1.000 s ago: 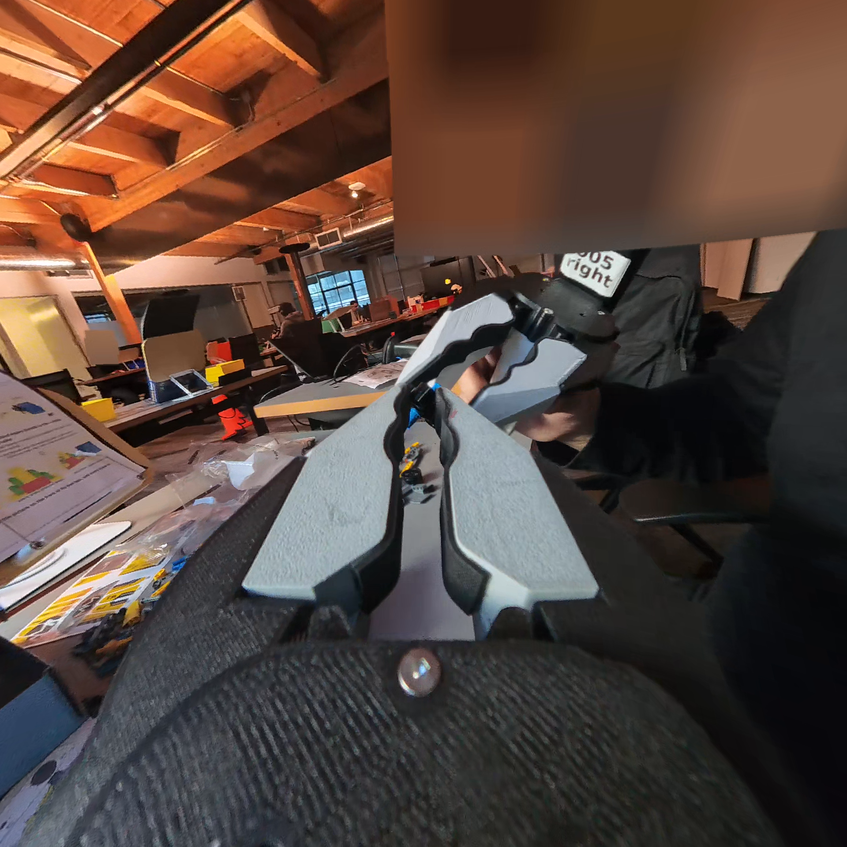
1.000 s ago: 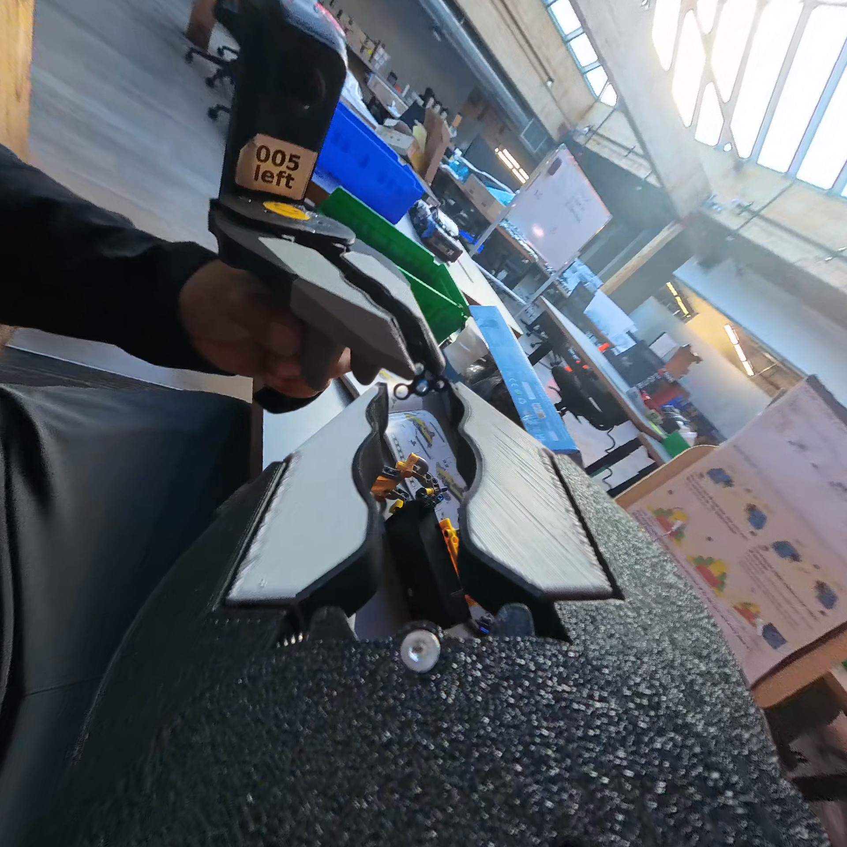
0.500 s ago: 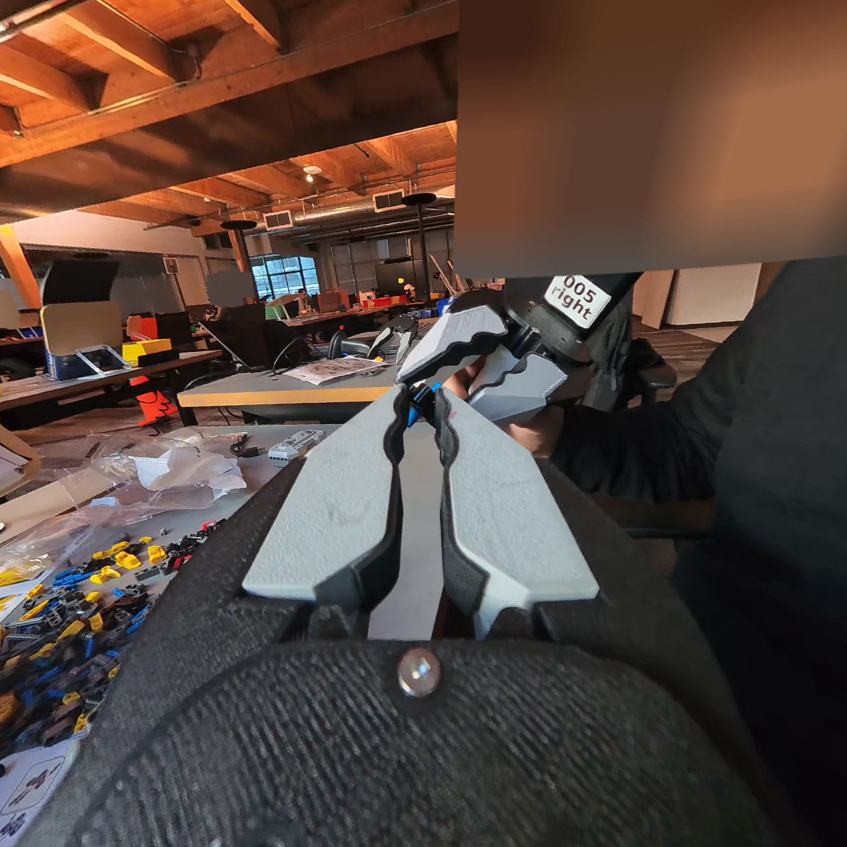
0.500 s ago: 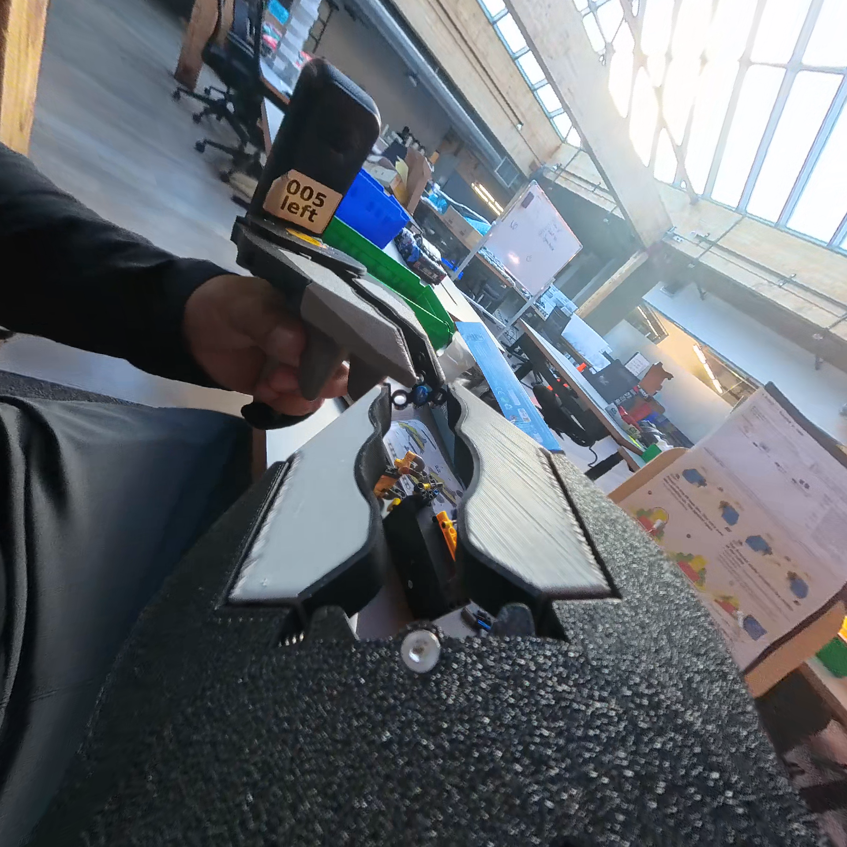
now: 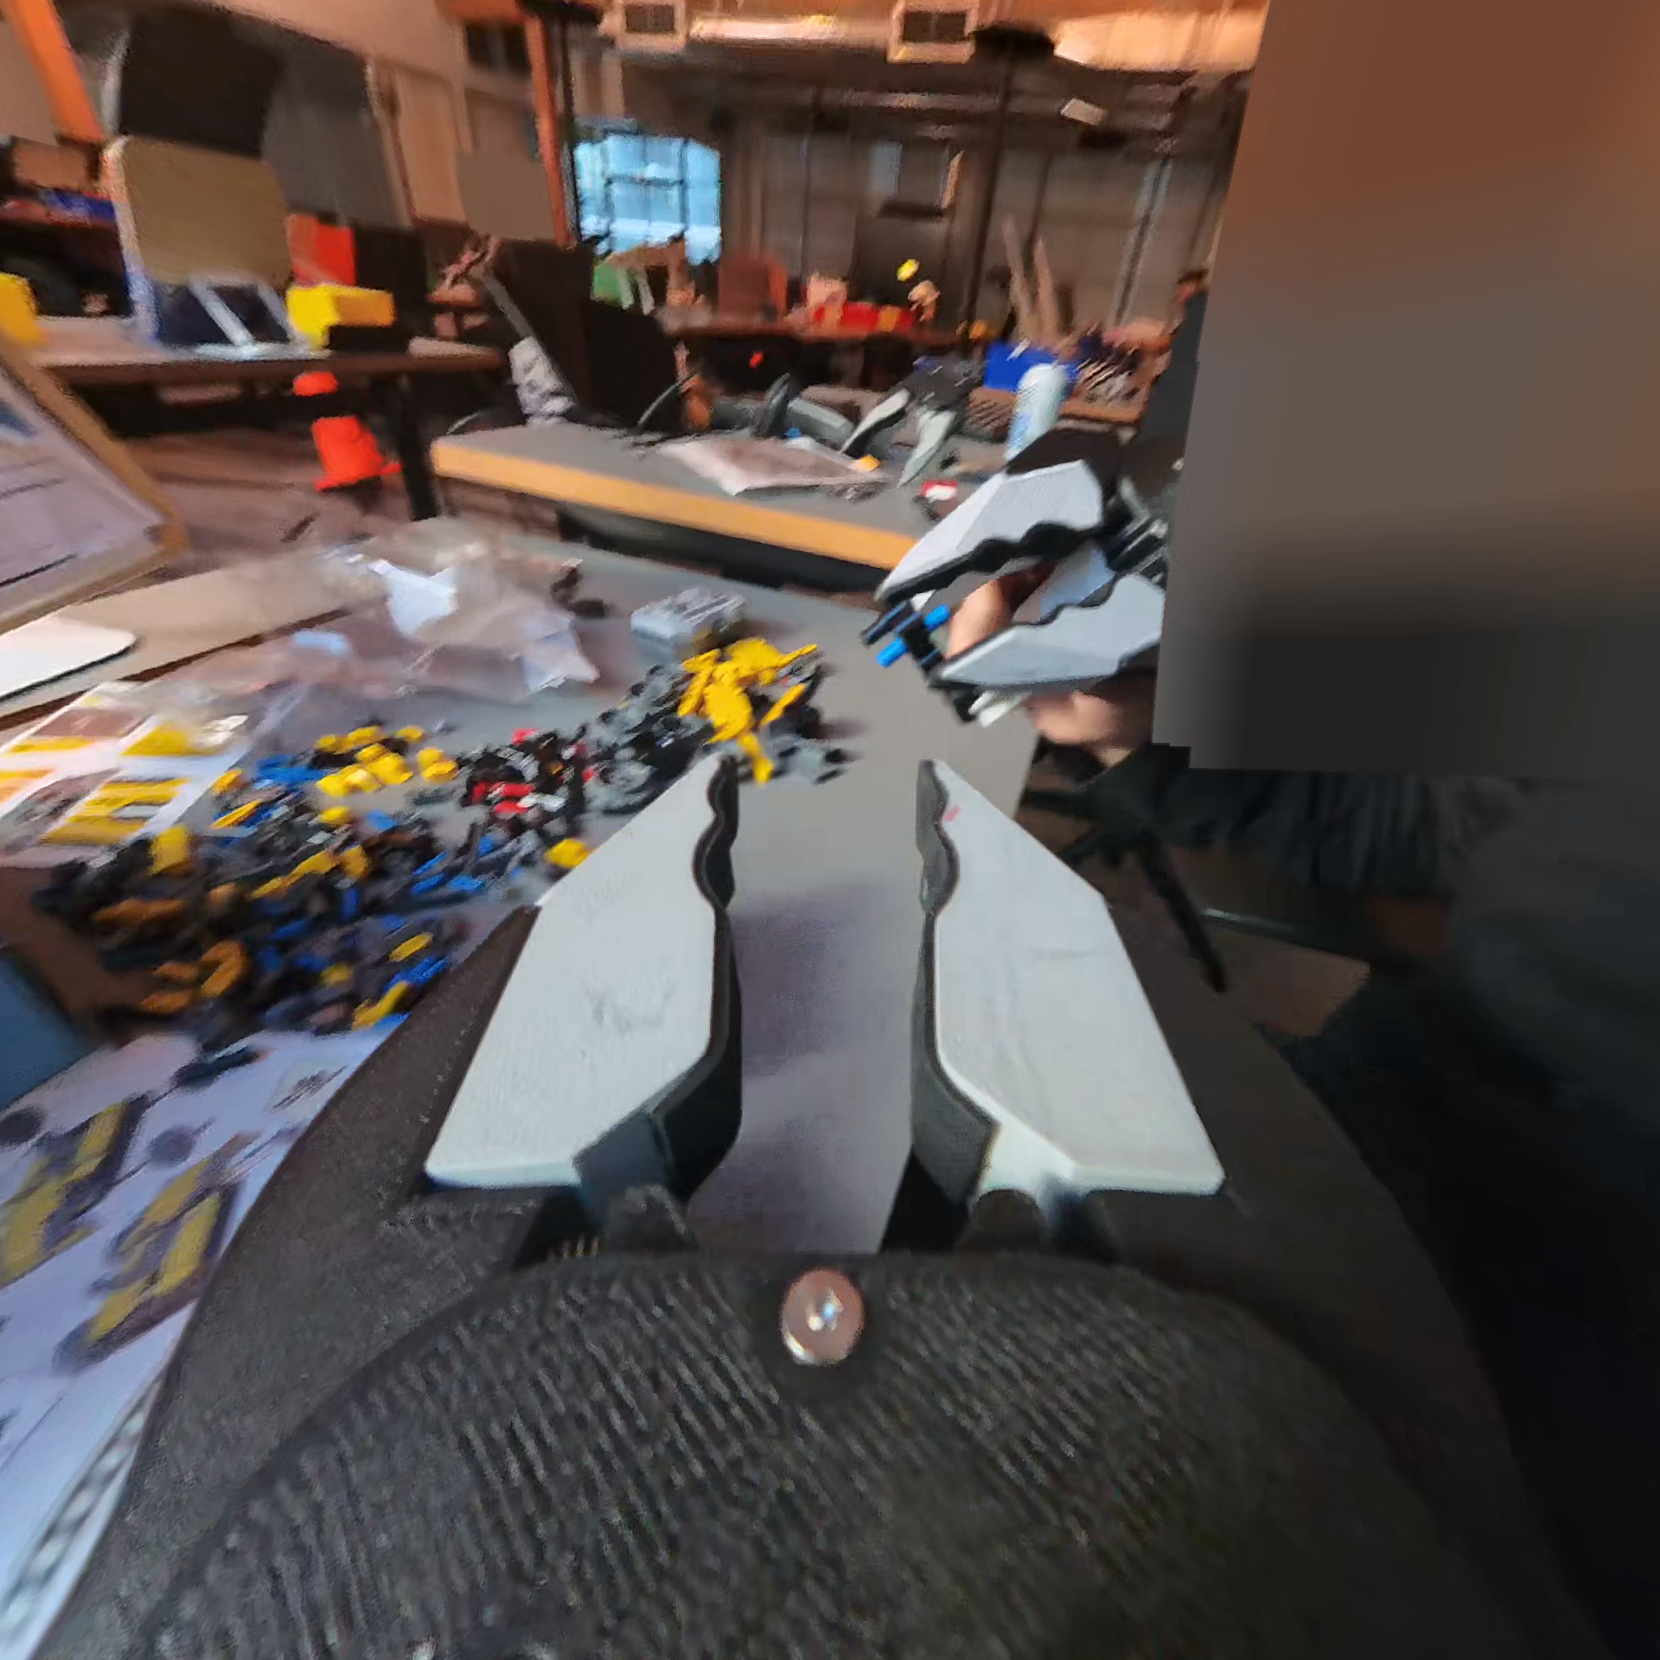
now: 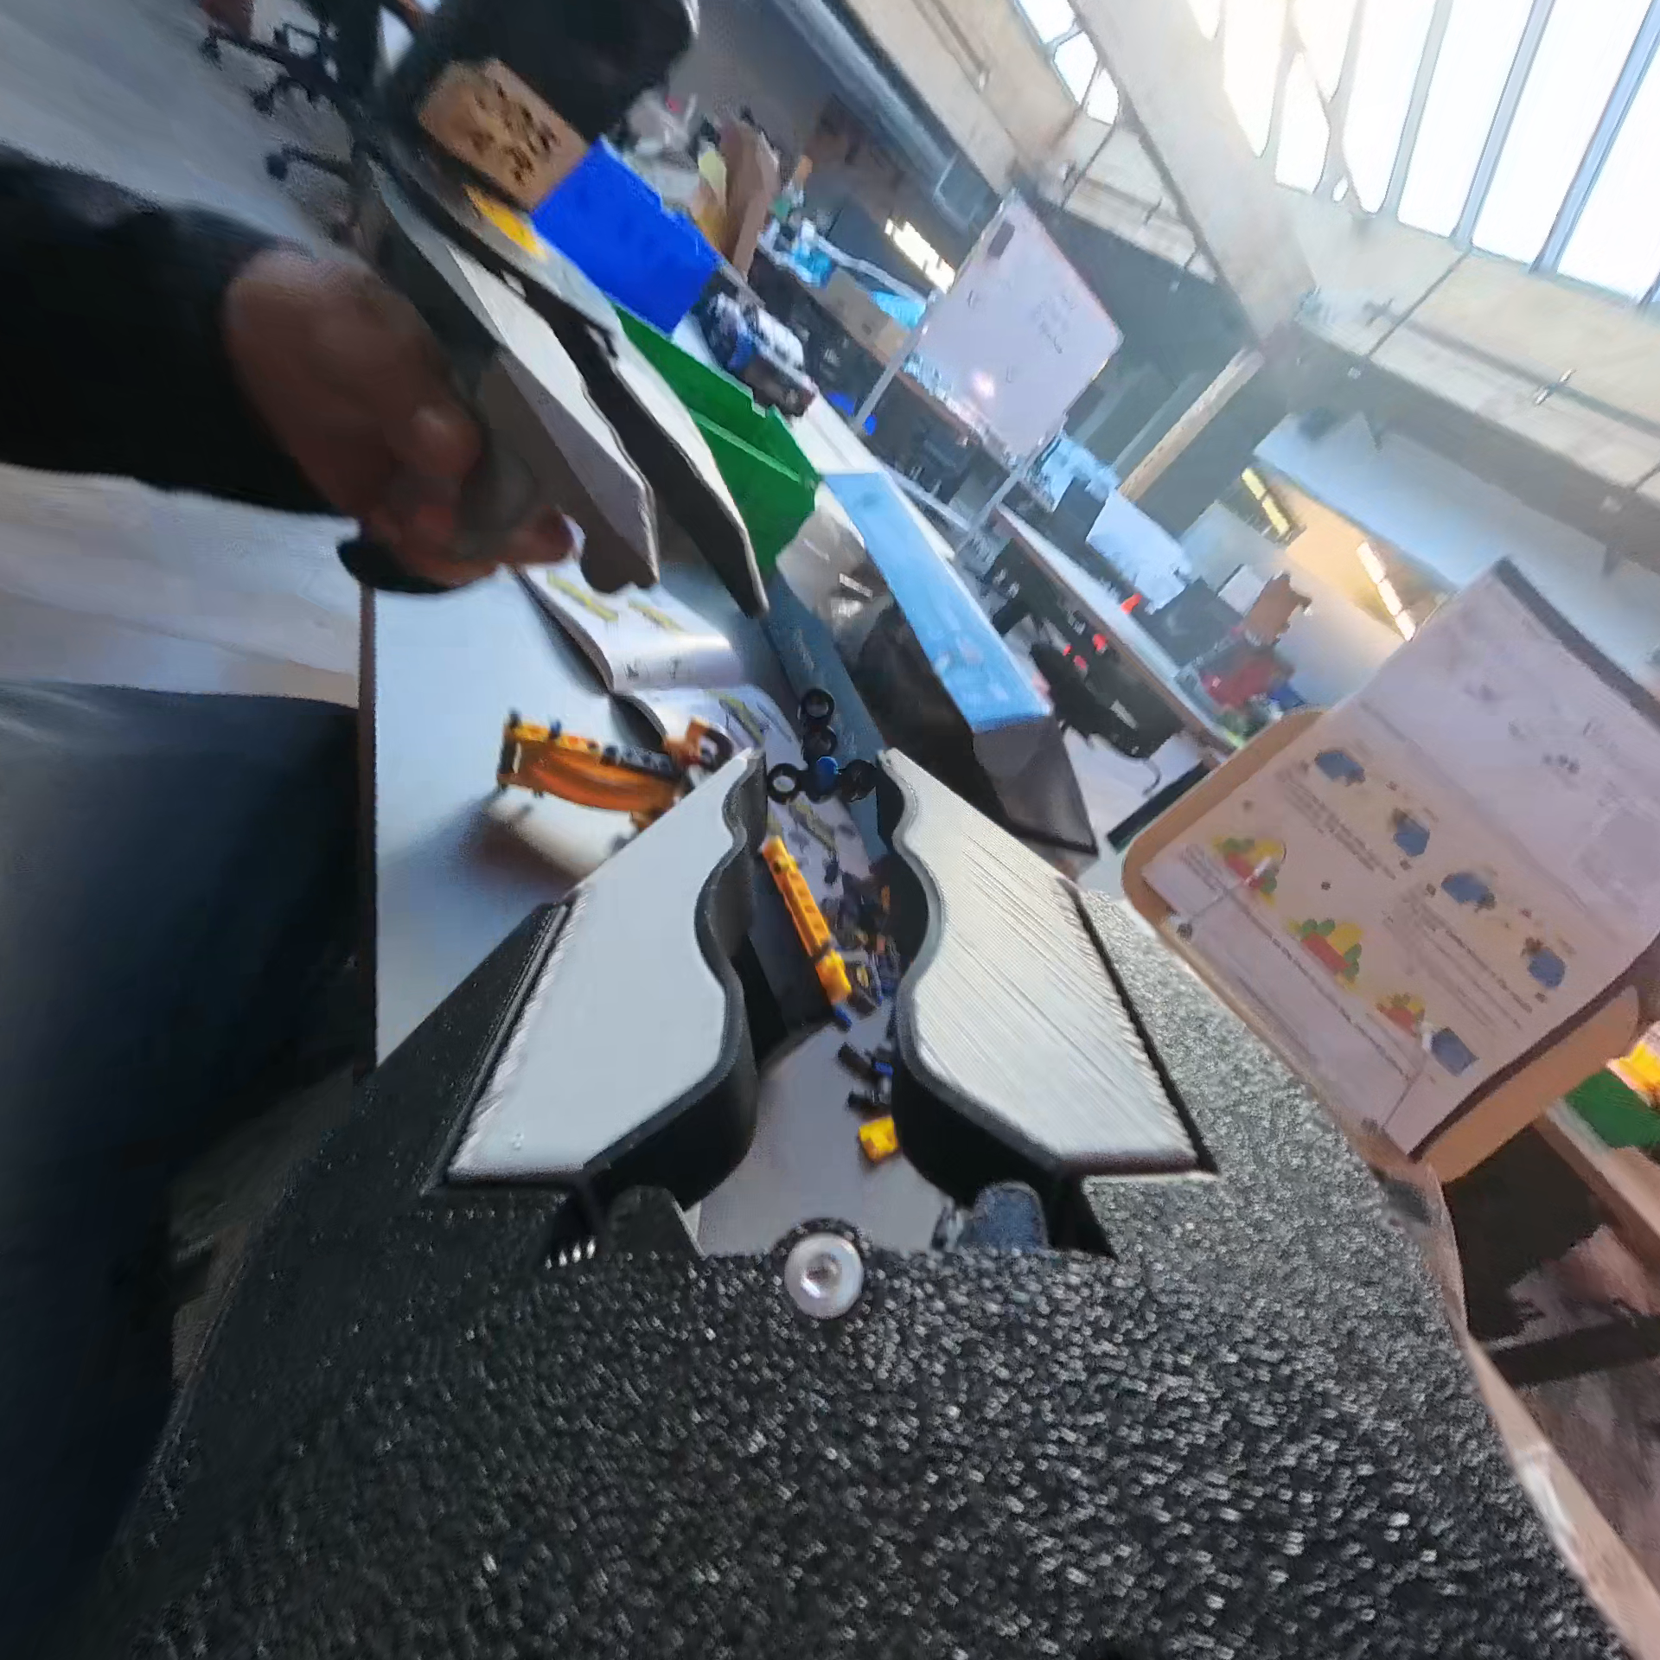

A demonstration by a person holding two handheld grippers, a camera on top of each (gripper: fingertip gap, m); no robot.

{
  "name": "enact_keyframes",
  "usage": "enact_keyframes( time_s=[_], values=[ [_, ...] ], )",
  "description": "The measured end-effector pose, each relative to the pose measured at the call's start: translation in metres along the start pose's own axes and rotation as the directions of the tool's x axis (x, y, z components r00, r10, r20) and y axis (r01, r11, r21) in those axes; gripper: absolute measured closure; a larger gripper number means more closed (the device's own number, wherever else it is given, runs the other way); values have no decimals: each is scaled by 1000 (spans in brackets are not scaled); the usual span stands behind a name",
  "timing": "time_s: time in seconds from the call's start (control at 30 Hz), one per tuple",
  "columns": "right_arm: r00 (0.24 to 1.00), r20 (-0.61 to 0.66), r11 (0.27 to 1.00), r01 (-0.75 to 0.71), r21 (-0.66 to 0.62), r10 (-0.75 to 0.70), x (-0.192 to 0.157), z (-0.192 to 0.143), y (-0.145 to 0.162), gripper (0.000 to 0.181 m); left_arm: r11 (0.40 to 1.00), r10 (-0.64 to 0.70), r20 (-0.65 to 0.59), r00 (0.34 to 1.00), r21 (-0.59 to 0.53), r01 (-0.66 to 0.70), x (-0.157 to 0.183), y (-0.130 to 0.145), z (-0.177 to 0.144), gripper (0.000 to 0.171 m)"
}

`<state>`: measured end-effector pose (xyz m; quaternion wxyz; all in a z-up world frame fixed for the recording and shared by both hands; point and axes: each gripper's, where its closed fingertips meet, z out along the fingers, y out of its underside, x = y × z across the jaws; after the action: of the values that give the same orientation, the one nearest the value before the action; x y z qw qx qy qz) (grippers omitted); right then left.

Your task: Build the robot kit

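Observation:
My left gripper (image 5: 822,781) is open and empty above the grey table (image 5: 826,988). It also shows in the right wrist view (image 6: 692,584), held in a hand, jaws apart. My right gripper (image 6: 819,777) is shut on a small black piece with blue pins (image 6: 822,780), held in the air. In the left wrist view the right gripper (image 5: 914,636) sits up and to the right of my left fingertips, apart from them. A yellow and black part-built model (image 5: 737,692) lies just beyond the left gripper; it also shows in the right wrist view (image 6: 584,763).
A heap of loose yellow, blue and black bricks (image 5: 269,880) lies left. Clear plastic bags (image 5: 467,611) and a grey block (image 5: 687,615) lie behind it. A printed booklet (image 5: 90,1213) lies near left. A picture board (image 6: 1401,880) stands right. A long dark box (image 6: 943,665) lies beyond the booklet. The left gripper's tips are roughly 7 centimeters from the right gripper's.
My left gripper has opened, let go of the small piece and drawn back lower over the table. My right gripper keeps the piece.

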<state>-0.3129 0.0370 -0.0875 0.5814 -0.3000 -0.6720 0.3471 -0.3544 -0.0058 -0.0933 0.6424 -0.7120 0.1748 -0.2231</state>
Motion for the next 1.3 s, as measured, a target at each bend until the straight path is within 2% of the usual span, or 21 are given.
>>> enact_keyframes(
  time_s=[0.1,0.2,0.27,0.33,0.5,0.67,1.3],
  values=[
    [994,77,992,-71,-105,79,14,2,32,158,997,-4,91,996,-83,11,-29,10,-13,133],
    [960,177,961,-176,-212,215,20,11,60,158,979,22,116,993,-204,3,-49,24,-11,121],
    [932,226,939,-221,-265,283,21,20,73,158,952,80,103,991,-303,-45,-59,33,0,116],
    [907,271,926,-245,-287,323,19,28,79,158,929,147,87,985,-354,-107,-69,37,14,116],
    [880,340,919,-221,-327,332,12,36,85,158,888,144,-4,990,-441,-131,-76,53,41,122],
    [871,383,920,-172,-352,309,6,37,89,158,870,179,-51,983,-459,-182,-74,61,53,127],
    [852,422,892,-108,-438,310,3,45,108,158,857,172,-87,981,-479,-192,-69,74,71,135]
  ],
)
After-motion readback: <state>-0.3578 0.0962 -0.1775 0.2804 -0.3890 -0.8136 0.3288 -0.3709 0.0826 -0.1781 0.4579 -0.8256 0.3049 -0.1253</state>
